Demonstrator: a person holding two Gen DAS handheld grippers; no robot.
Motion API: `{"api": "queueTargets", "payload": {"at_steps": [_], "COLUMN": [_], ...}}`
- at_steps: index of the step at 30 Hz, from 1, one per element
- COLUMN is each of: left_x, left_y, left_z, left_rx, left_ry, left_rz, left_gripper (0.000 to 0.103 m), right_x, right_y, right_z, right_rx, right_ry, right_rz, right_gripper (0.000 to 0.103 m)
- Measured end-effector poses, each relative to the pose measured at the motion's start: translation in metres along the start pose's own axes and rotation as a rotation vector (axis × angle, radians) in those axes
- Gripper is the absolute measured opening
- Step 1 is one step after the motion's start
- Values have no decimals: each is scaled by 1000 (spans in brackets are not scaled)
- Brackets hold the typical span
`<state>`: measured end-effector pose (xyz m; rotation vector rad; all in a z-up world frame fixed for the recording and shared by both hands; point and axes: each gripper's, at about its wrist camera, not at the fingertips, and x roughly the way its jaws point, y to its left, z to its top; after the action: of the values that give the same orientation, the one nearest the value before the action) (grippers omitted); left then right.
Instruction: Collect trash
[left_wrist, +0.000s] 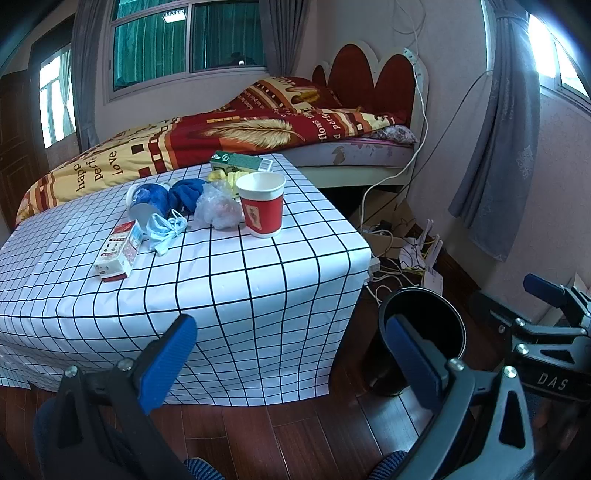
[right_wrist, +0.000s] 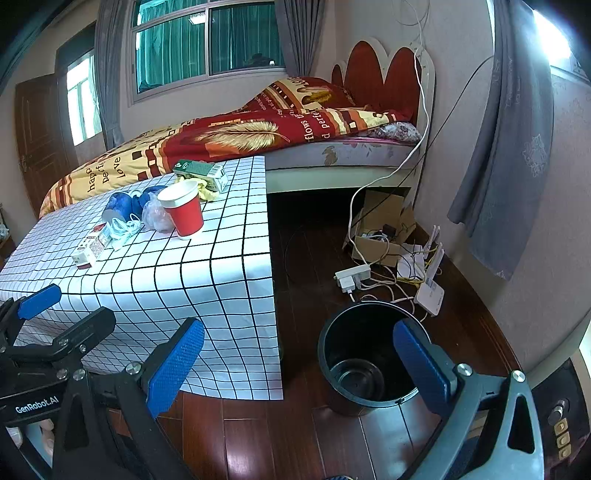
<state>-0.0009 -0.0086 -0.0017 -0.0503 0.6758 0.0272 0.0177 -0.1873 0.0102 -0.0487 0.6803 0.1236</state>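
Left wrist view: showing the trash in the upper middle of the frame, a red paper cup (left_wrist: 263, 206), a crumpled plastic bag (left_wrist: 218, 207), a blue face mask (left_wrist: 162, 229) and a small carton (left_wrist: 119, 251), all lying on the checked tablecloth (left_wrist: 229, 280). Standing empty at lower right, the black bin (left_wrist: 424, 328). Hovering low with fingers apart and holding nothing: left gripper (left_wrist: 291, 362), right gripper (right_wrist: 299, 365). Probably best: reaching first for the cup nearest the edge, closing gently on its wall, carrying it upright to the bin.
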Motion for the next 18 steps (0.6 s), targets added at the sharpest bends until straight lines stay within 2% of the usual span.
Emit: {"api": "queueTargets", "payload": {"at_steps": [13, 18], "left_x": [0, 3], "left_y": [13, 26], "left_z": [-4, -1], "left_rx": [-13, -21], "left_ry": [3, -1], "left_rz": [6, 38], "left_gripper": [103, 103], "right_x": [2, 5], "right_y": [7, 15], "right_z": [-3, 2], "right_rx": [-7, -37], "right_ry": [8, 3], "right_rz": [9, 44], "right_gripper": [103, 103]}}
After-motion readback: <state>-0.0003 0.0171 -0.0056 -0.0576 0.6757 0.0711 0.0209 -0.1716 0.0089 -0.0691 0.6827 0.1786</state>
